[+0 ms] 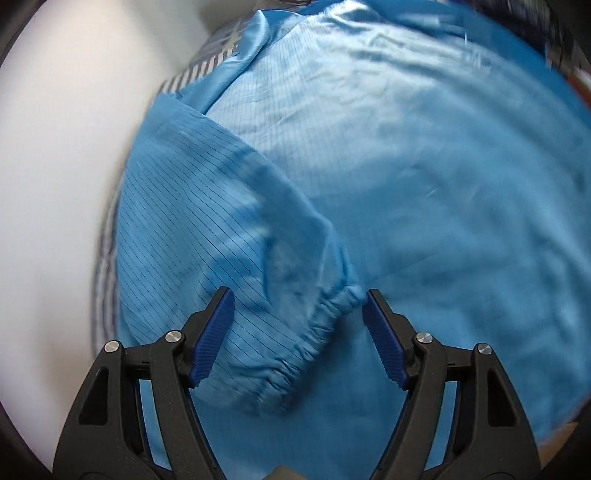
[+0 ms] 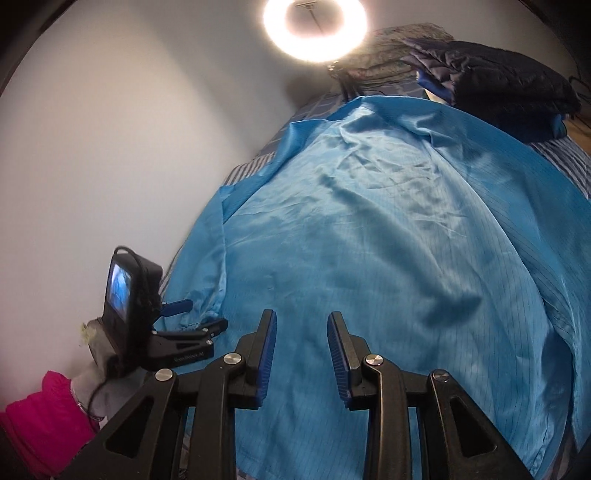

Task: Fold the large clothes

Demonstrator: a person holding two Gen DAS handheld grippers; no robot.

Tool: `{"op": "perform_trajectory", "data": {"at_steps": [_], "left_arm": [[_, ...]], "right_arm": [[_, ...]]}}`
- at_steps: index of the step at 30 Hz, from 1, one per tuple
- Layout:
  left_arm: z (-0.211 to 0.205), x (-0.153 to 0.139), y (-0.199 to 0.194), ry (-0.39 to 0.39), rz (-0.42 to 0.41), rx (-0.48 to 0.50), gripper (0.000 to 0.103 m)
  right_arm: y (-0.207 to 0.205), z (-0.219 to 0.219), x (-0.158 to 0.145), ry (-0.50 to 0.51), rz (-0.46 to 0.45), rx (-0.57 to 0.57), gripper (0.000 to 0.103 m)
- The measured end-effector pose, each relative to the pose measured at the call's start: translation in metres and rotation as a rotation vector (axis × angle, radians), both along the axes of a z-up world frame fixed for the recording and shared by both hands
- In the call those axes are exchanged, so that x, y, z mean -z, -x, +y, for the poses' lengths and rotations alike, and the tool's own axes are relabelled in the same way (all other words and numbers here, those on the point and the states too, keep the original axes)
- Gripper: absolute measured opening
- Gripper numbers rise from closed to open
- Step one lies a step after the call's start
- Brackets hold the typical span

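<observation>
Left gripper (image 1: 297, 325) hangs wide open over the sleeve (image 1: 236, 240) of the blue coat (image 1: 424, 177), with the gathered cuff (image 1: 314, 350) lying between its fingers but not pinched; neither pad presses on the cloth. Seen from the right wrist, it stands at the coat's left edge, beside the cuff, carried by a gloved hand (image 2: 107, 384) with a pink sleeve behind it.

That sleeve is laid across the coat's body, slanting in from the shoulder, which looks like a fold already made; the open fingers above it suit a piece just set down or about to be adjusted.

Right gripper (image 2: 302, 350) is part open and empty, poised above the near middle of the coat, touching nothing that can be seen. Its spot suggests it is free to smooth or take the hem next.

The coat lies spread flat on a bed (image 2: 258, 162) with a striped cover, collar end far away near a ring light (image 2: 314, 29). Dark folded clothes (image 2: 498, 81) sit beyond it, clear of the work.
</observation>
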State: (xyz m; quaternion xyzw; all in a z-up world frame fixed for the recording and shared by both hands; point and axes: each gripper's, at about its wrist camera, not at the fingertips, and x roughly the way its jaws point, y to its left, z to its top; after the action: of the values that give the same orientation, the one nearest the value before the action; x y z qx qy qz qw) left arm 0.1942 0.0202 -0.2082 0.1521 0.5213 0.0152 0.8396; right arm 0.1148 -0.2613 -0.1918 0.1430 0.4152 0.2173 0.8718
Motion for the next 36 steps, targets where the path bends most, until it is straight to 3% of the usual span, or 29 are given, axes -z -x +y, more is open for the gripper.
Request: {"op": "perform_trajectory", "data": {"at_steps": [2,4,6,10,15,17,19,21,24,26,32,36], "left_arm": [[0.006,-0.002,0.002,0.058,-0.005,-0.002,0.054],[0.01,-0.003,0.001,0.09,0.002,-0.01,0.007],[0.014,-0.008,0.002,0.094,-0.019,-0.01,0.006],[0.028,-0.032,0.012,0.188,-0.074,0.024,0.003],[0.028,-0.081,0.06,0.265,-0.16,0.129,0.003],[0.026,-0.096,0.088,0.267,-0.188,0.18,0.003],[0.027,-0.103,0.109,0.275,-0.191,0.212,0.003],[0.029,-0.101,0.127,0.292,-0.169,0.228,0.003],[0.03,-0.088,0.147,0.296,-0.125,0.248,0.003],[0.03,-0.076,0.162,0.29,-0.092,0.271,0.003],[0.038,-0.069,0.179,0.283,-0.087,0.293,0.003],[0.057,-0.08,0.186,0.329,-0.137,0.256,0.003]], "right_arm": [[-0.005,0.0,0.002,-0.001,0.0,-0.001,0.031],[-0.01,0.005,0.006,-0.005,0.005,-0.007,0.031],[-0.02,0.013,0.013,-0.007,0.015,-0.014,0.031],[-0.03,0.024,0.016,-0.027,0.036,-0.038,0.031],[-0.062,0.044,0.012,-0.05,0.051,-0.089,0.031],[-0.08,0.053,0.011,-0.037,0.053,-0.094,0.04],[-0.1,0.063,0.012,-0.053,0.074,-0.114,0.042],[-0.128,0.075,0.017,-0.103,0.114,-0.14,0.043],[-0.161,0.092,0.023,-0.162,0.15,-0.166,0.054],[-0.181,0.107,0.031,-0.174,0.184,-0.196,0.069],[-0.219,0.143,0.064,-0.041,0.231,-0.13,0.069],[-0.232,0.161,0.084,-0.039,0.282,-0.108,0.069]]}}
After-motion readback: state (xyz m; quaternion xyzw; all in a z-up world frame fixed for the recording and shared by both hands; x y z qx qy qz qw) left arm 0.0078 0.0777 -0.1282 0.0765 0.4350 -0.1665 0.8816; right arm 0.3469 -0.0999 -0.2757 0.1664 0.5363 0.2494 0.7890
